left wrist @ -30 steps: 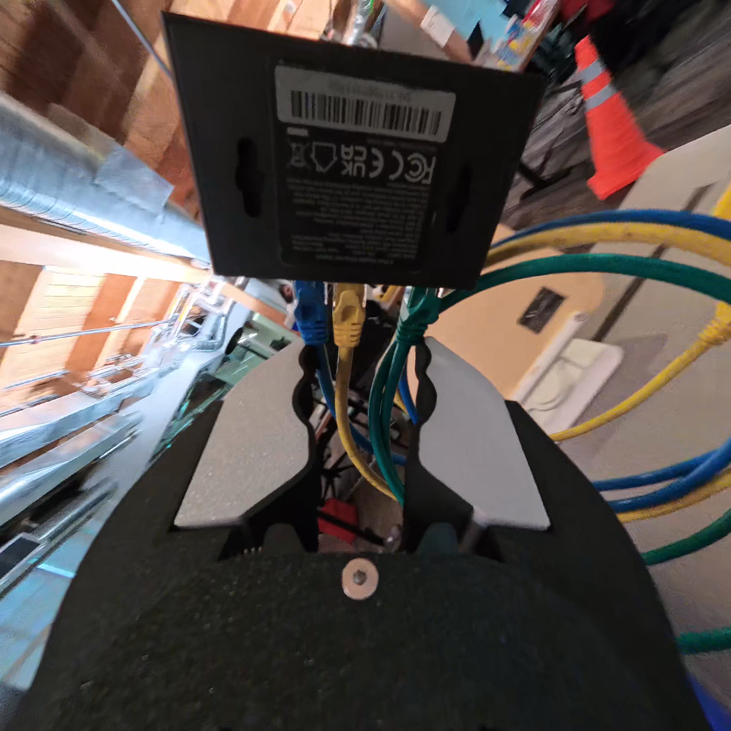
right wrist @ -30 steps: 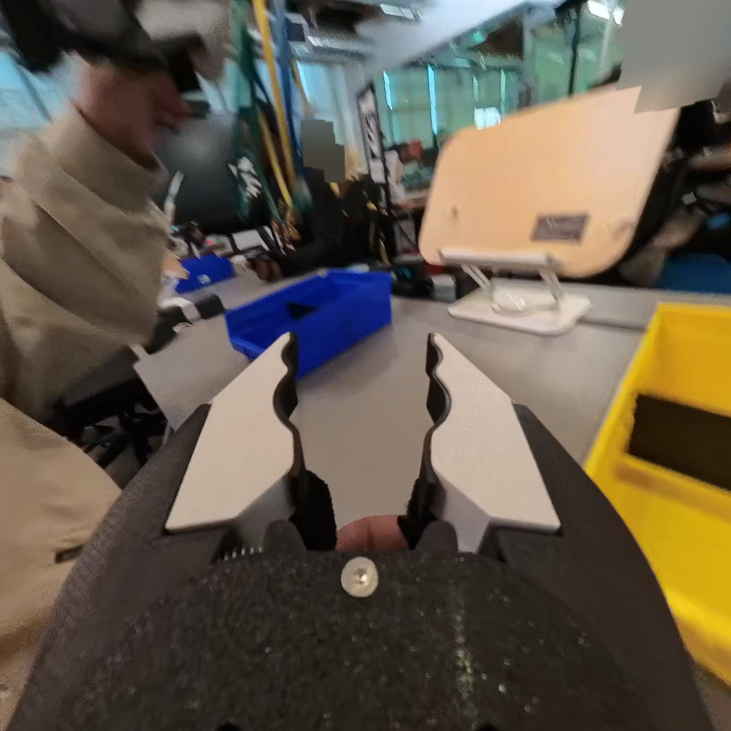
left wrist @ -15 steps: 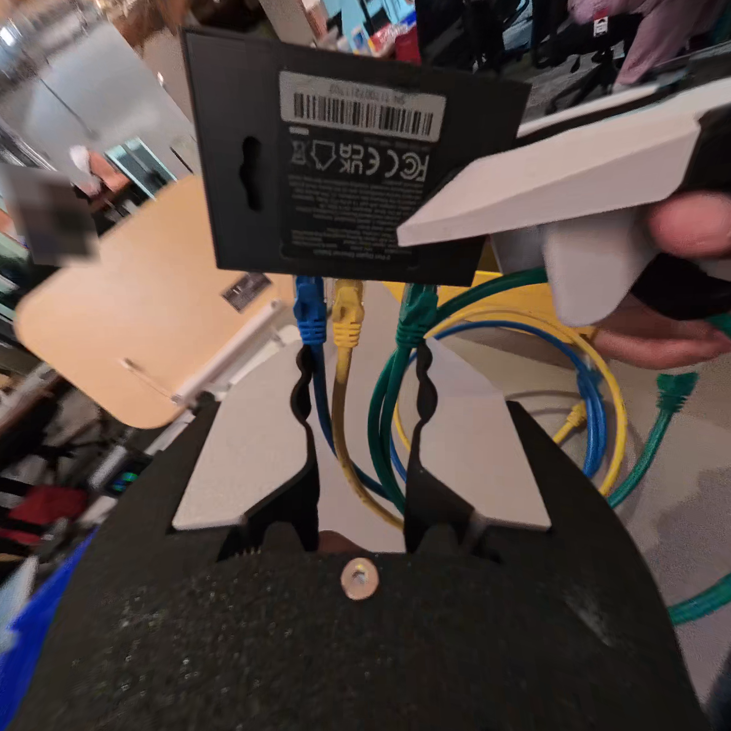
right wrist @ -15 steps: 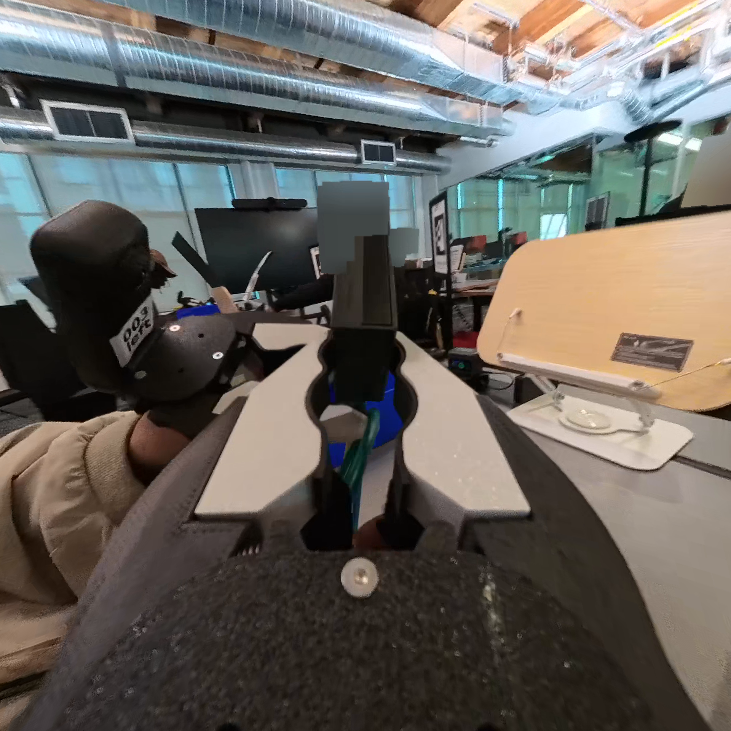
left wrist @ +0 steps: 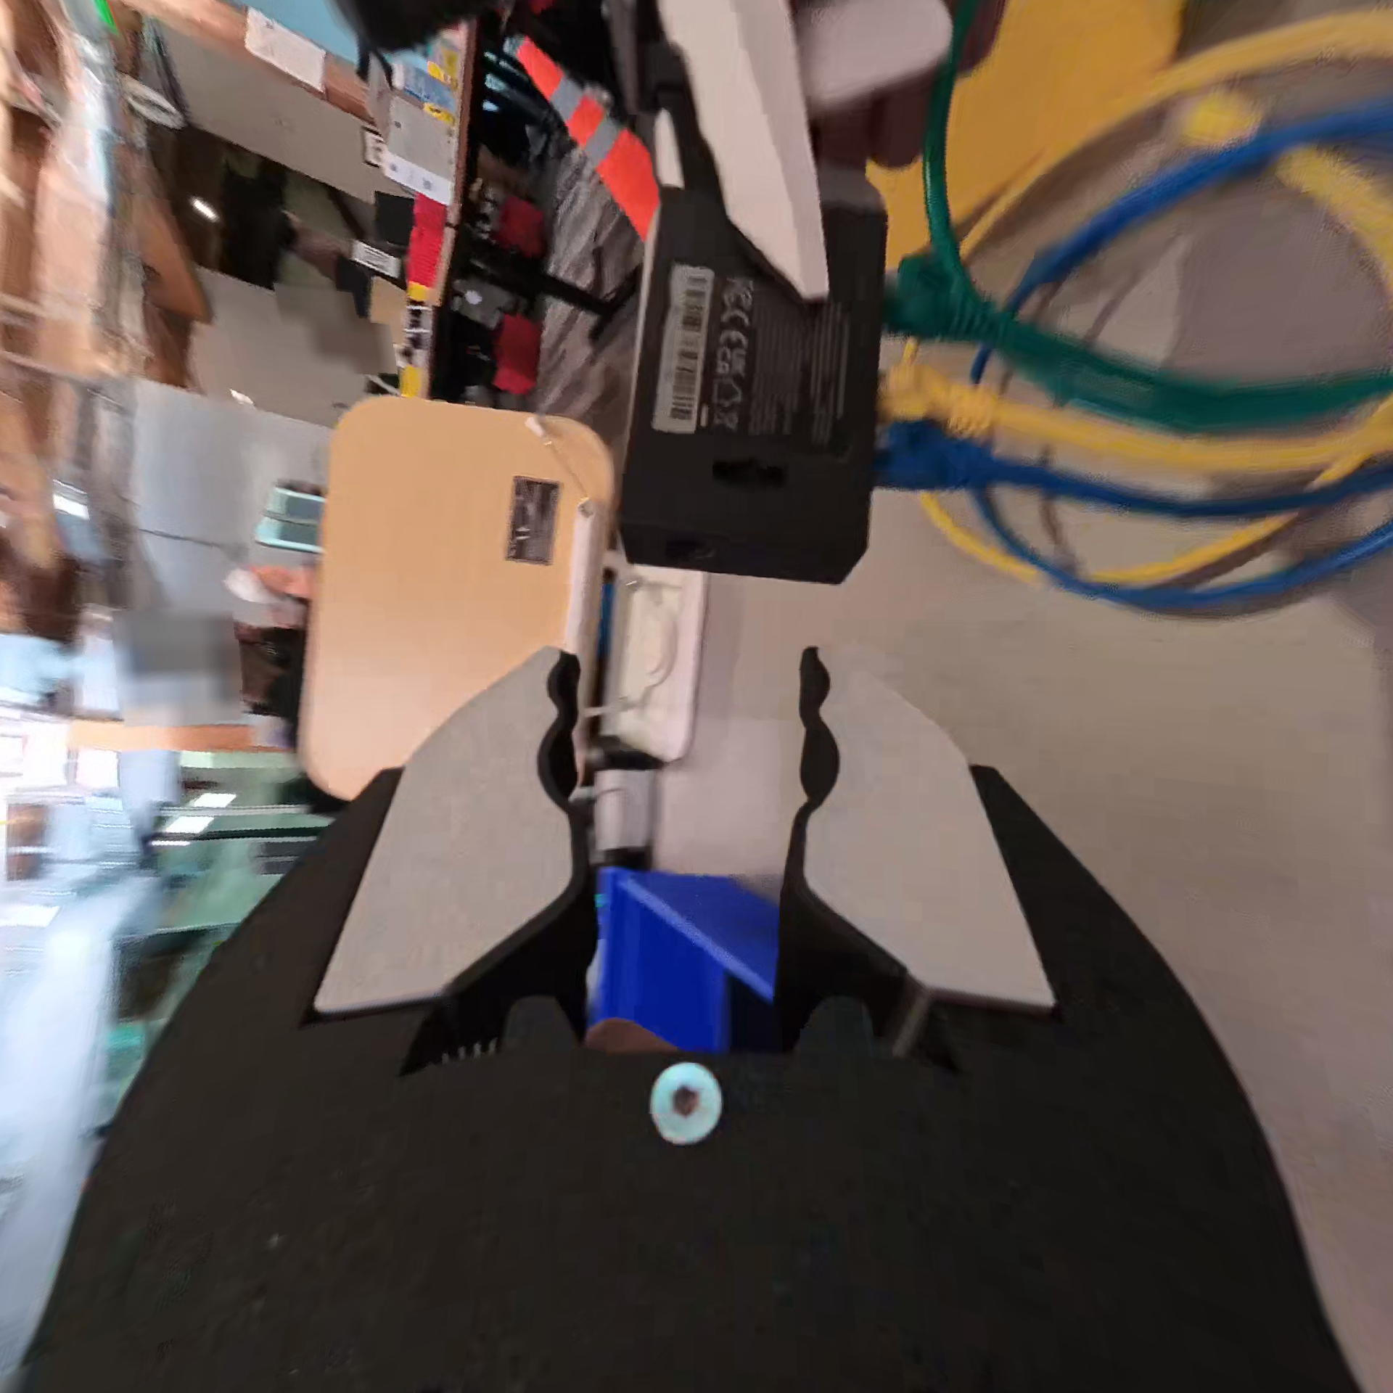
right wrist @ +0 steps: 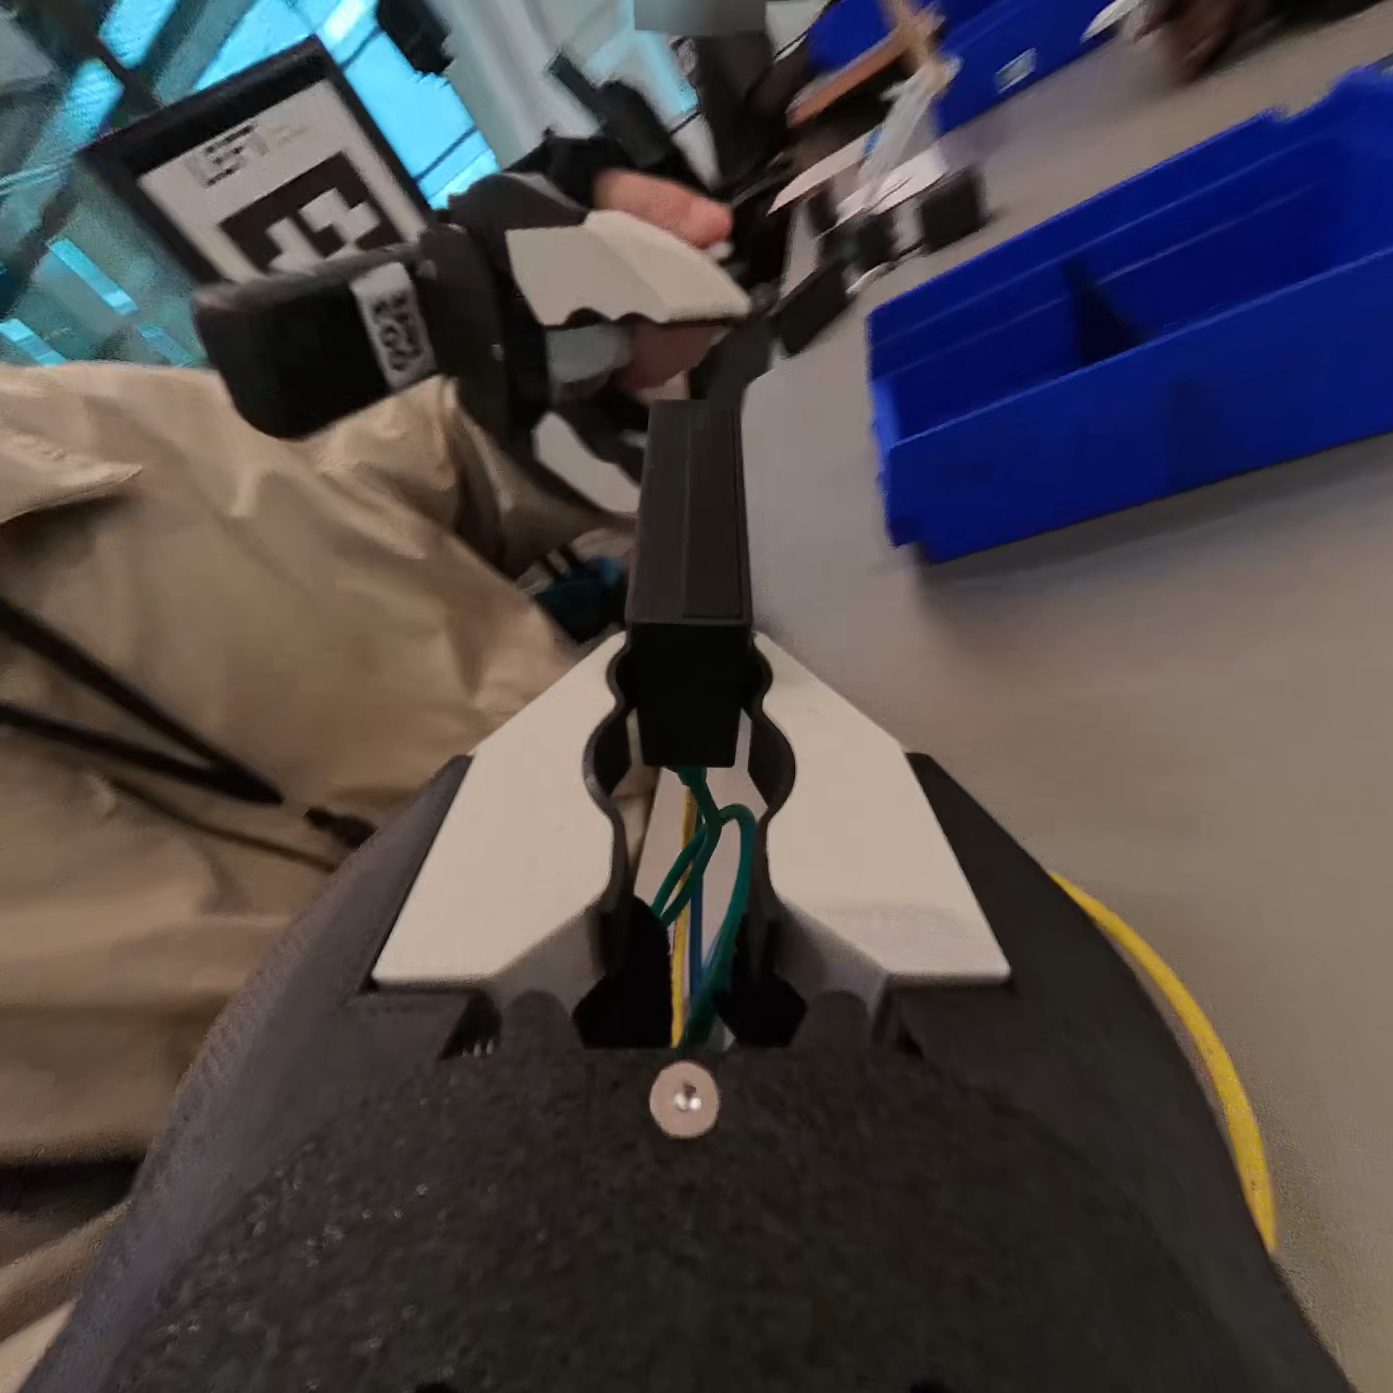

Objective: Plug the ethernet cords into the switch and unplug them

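The black switch (left wrist: 754, 392) hangs in the air, label side toward the left wrist view, with green (left wrist: 942, 301), yellow (left wrist: 935, 399) and blue (left wrist: 927, 460) ethernet cords plugged into its right edge. My left gripper (left wrist: 682, 663) is open and empty, below the switch and apart from it. My right gripper (right wrist: 690, 656) is shut on the switch (right wrist: 690, 528), seen edge-on, with green cords (right wrist: 708, 867) running between its fingers. One white finger (left wrist: 761, 151) of the right gripper shows across the switch's top. The left gripper (right wrist: 618, 294) shows farther off.
A grey table (right wrist: 1055, 678) lies below. A blue bin (right wrist: 1131, 362) stands on it at the right, and a yellow cord (right wrist: 1176, 1017) lies near the right gripper. A wooden board on a white stand (left wrist: 445, 573) is behind. A person's beige sleeve (right wrist: 264, 603) fills the left.
The right gripper came in open and shut on the switch. The left gripper, which straddled the cords under the switch, has drawn back from them and opened wider. The switch has turned sideways.
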`<state>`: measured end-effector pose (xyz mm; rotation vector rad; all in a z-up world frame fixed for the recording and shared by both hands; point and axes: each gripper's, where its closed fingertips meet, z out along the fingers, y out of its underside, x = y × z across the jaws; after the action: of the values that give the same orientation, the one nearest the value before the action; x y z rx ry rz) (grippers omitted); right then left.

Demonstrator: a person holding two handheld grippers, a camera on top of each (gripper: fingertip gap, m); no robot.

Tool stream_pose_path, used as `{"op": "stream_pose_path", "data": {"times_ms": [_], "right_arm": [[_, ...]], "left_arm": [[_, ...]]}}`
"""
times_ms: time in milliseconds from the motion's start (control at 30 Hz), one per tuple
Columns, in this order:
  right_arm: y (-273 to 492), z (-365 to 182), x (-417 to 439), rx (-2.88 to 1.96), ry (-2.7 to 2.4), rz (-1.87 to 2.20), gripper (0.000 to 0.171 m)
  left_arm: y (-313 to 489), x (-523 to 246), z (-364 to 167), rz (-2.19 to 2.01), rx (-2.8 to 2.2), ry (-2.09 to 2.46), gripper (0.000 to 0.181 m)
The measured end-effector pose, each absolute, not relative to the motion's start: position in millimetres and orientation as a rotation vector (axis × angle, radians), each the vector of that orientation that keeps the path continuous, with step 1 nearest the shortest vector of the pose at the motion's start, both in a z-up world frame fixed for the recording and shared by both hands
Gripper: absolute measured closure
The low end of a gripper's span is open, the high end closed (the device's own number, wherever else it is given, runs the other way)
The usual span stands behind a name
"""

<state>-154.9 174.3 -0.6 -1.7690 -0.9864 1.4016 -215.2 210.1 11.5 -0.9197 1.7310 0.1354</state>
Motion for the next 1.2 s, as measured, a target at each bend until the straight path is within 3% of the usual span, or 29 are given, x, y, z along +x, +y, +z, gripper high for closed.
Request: {"op": "stream_pose_path", "data": {"times_ms": [167,400,533,567,667,800,933,1100,1200], "right_arm": [[164,-11,-179,-1.735,-1.155,1.706,0.145],[172,-25,-193,-1.820,-1.122,1.955,0.145],[166,-25,-196,-1.835,-1.206,2.032,0.145],[165,-28,-197,-1.857,-1.226,2.029,0.145],[178,-34,-197,-1.943,-1.196,1.996,0.145],[243,-26,-176,-1.999,-0.917,1.619,0.136],[267,38,-132,-1.776,-0.704,1.101,0.118],[205,19,-129,-1.717,-0.902,0.388,0.123],[171,-8,-142,-1.668,-1.038,0.174,0.139]], "left_arm": [[211,-214,10,0.616,-0.359,1.658,0.119],[187,-205,-17,0.713,0.117,1.608,0.122],[172,-195,-26,0.660,0.266,1.598,0.135],[168,-193,-26,0.651,0.299,1.586,0.150],[180,-190,-29,0.694,0.247,1.604,0.152],[216,-194,-37,0.658,-0.140,1.613,0.152],[234,-197,-55,0.545,-0.573,1.534,0.153],[250,-190,-88,0.345,-0.898,1.474,0.153],[256,-182,-102,0.275,-0.931,1.456,0.152]]}}
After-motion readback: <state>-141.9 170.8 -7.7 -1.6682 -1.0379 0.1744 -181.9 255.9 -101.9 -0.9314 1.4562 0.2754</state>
